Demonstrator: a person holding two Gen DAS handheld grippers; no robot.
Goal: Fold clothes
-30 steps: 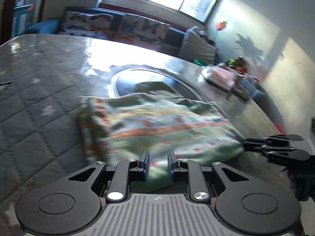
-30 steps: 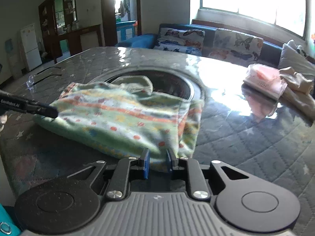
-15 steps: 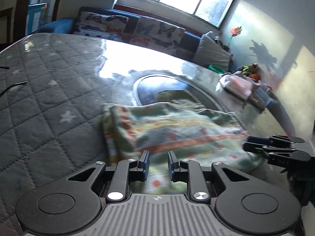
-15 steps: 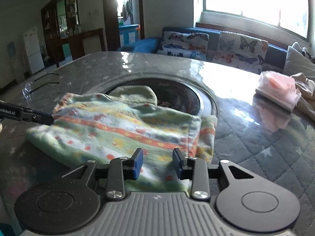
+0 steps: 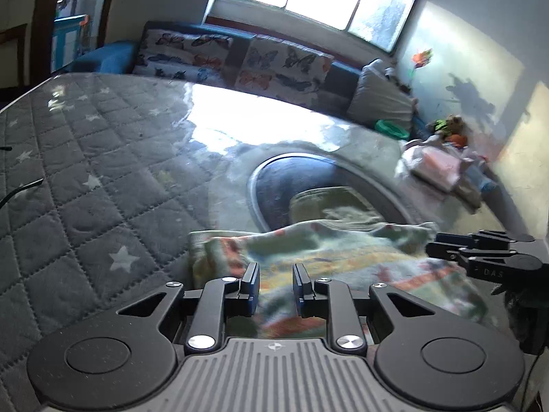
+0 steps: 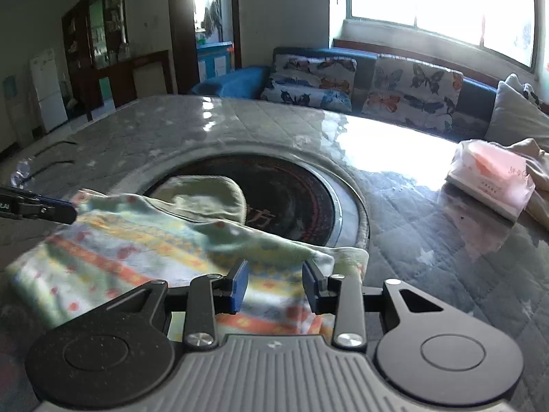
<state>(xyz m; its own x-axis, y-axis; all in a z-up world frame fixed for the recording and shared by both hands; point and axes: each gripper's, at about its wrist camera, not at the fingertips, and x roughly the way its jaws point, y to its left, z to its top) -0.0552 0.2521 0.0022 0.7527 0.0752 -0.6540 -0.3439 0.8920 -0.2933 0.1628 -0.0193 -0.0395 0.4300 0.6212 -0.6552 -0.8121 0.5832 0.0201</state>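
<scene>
Two units at work on one folded garment (image 5: 343, 257), striped green, orange and yellow, lying on the quilted grey counter (image 5: 85, 171) at its near edge.

Left side: left hand-held gripper (image 5: 276, 283) at the garment's left end. Jaws narrow, cloth filling the gap between the blue pads, and it appears pinched there. In the right wrist view its tip meets the garment's far left corner.

Centre: a round dark inset (image 6: 291, 195) is sunk into the counter. The garment's far edge overlaps the rim of this inset, and a plain olive flap (image 6: 206, 195) of it lies on the dark surface. The rest of the garment sits on the quilting, toward the grippers.

Right side: right hand-held gripper (image 6: 276, 286) above the garment's right end. Jaws stand noticeably wider than the left pair. Striped cloth shows below and between the fingers, pads clear of it, nothing gripped. In the left wrist view its tip sits just beside the garment's right edge.

Far right: a pink packet (image 6: 490, 182) lies on the counter, well apart from the garment, touching a beige cloth heap (image 6: 538, 164).
</scene>
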